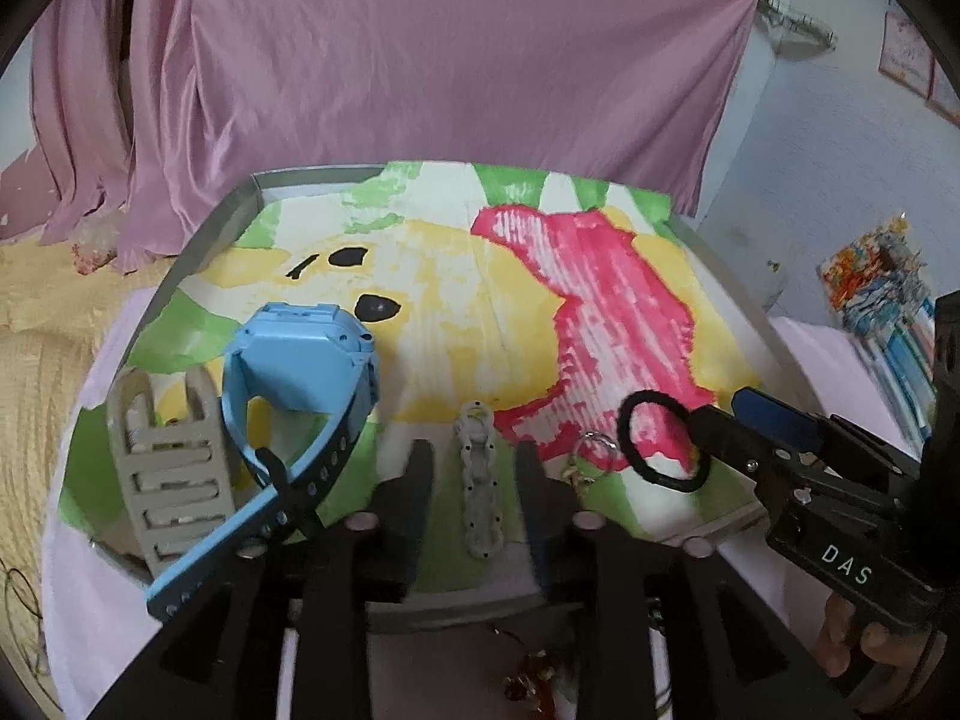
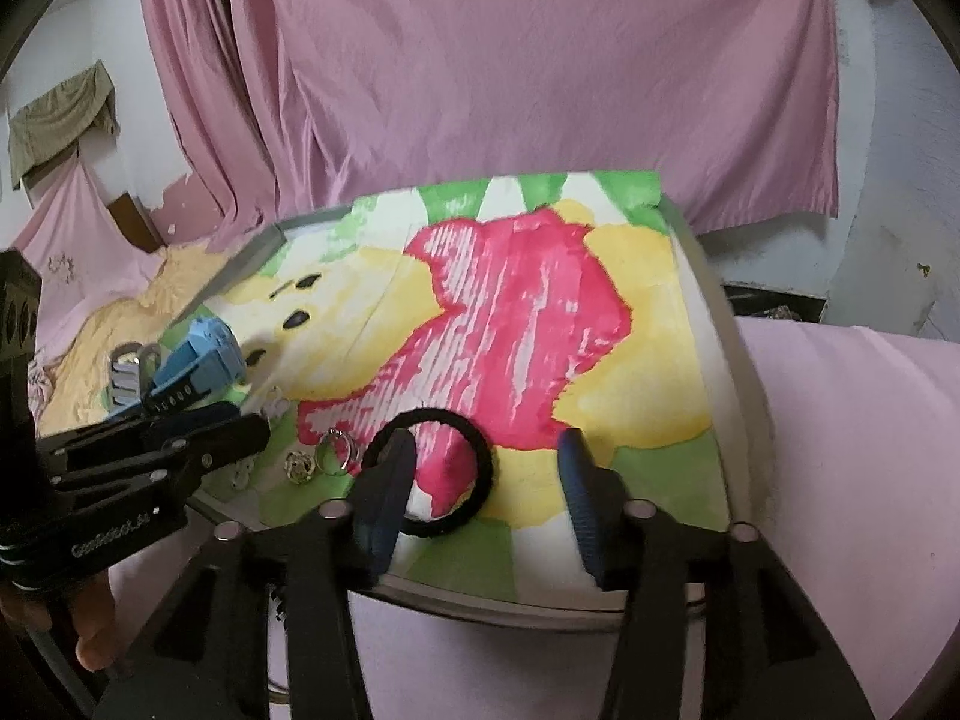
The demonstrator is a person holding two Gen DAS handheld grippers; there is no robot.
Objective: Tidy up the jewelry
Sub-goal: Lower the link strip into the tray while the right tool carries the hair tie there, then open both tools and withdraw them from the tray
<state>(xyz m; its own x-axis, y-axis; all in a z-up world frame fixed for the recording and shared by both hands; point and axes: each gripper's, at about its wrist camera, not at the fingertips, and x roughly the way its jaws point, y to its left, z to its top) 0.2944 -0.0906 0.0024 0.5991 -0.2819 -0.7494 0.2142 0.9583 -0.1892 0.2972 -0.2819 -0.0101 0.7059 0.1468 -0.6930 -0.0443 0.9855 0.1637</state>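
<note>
A tray (image 1: 198,240) lined with a bright painted cloth (image 1: 480,300) holds the jewelry. My left gripper (image 1: 477,468) is open, its fingers either side of a pale chain bracelet (image 1: 480,480) lying on the cloth. Left of it sit a blue watch (image 1: 300,372) and a grey strap (image 1: 168,480). A black hair tie (image 2: 429,468) lies near the tray's front edge. My right gripper (image 2: 483,480) is open, and its left finger (image 2: 384,492) overlaps the tie's rim. A thin ring (image 2: 339,450) and a clear stone (image 2: 300,468) lie just left of the tie.
A pink sheet (image 1: 420,60) hangs behind the tray. Pale pink fabric (image 2: 840,450) covers the surface around it, with yellow bedding (image 1: 36,360) to the left. Amber beads (image 1: 534,684) lie below the tray's front edge. A hand (image 1: 852,642) holds the right gripper's handle.
</note>
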